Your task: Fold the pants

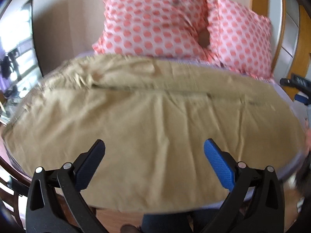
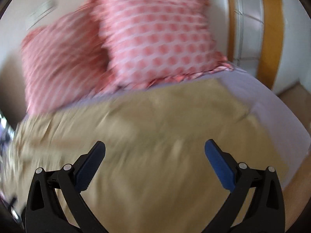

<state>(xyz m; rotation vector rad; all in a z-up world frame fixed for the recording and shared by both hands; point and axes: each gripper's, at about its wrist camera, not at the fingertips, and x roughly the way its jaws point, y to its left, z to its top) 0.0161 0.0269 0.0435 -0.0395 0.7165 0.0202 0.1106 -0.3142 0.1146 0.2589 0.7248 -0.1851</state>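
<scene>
Tan pants [image 1: 147, 104] lie spread across the bed, one layer over the other with a seam line running left to right. They also fill the lower right wrist view [image 2: 147, 128], which is blurred. My left gripper [image 1: 154, 145] is open and empty above the near part of the pants. My right gripper [image 2: 155, 145] is open and empty above the pants near their right end. The other gripper [image 1: 297, 89] shows at the right edge of the left wrist view.
Two pink dotted pillows [image 1: 155, 21] [image 2: 155, 36] lean at the back of the bed. A lilac sheet [image 2: 272, 104] covers the bed. A wooden and white headboard [image 2: 250, 29] stands at the right. A window [image 1: 17, 44] is at the left.
</scene>
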